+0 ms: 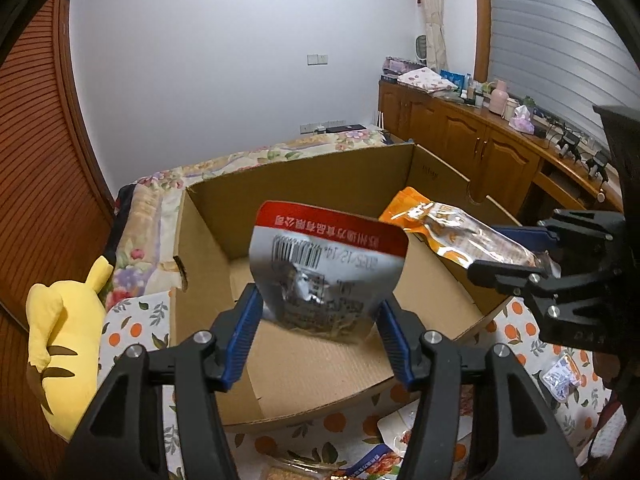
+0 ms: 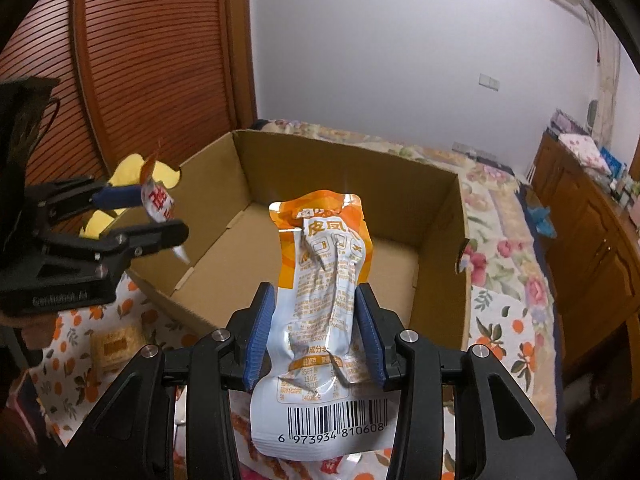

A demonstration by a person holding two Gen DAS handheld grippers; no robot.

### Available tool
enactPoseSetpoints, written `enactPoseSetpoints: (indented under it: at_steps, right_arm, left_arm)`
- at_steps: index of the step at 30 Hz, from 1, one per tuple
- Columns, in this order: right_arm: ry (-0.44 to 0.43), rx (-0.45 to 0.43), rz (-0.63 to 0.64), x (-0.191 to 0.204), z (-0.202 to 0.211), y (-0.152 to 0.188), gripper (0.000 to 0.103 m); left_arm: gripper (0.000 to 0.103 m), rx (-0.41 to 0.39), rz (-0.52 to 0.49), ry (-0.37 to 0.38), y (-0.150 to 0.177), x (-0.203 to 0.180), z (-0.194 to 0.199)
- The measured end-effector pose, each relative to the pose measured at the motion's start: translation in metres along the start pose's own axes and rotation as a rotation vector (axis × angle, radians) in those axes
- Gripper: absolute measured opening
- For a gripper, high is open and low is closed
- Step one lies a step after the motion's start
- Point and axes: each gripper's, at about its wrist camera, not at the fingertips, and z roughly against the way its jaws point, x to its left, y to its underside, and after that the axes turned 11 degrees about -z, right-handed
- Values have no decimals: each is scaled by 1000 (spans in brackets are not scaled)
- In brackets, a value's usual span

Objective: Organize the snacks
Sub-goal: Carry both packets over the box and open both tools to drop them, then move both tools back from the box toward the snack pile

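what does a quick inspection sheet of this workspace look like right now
surface: orange-print cloth on a bed, with a floral bedspread beyond.
job's things: open cardboard box, its visible floor bare; red and silver snack pouch; orange and white snack pouch.
clutter: loose snack packets on the cloth, a cracker pack, a yellow plush toy.
grippers: left gripper shut on the red and silver pouch, right gripper shut on the orange and white pouch, both over the box.
cables: wires on the wooden cabinet top.
surroundings: white wall, slatted wooden door.
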Motion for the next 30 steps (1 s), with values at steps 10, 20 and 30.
enactPoseSetpoints:
  at_steps: [10,20,30]
  right_arm:
    - [-1,47,-20,2,-25,-9,38]
    - [-24,31,-26,10,-16,-10,38]
    - [-69,-26,0,11,32,13,42]
  left_arm:
    - [65,-1,20,23,2,2,-1]
    - [76,-37,34,31,3,4,7]
    - [77,-93,28,44,7,-7,33]
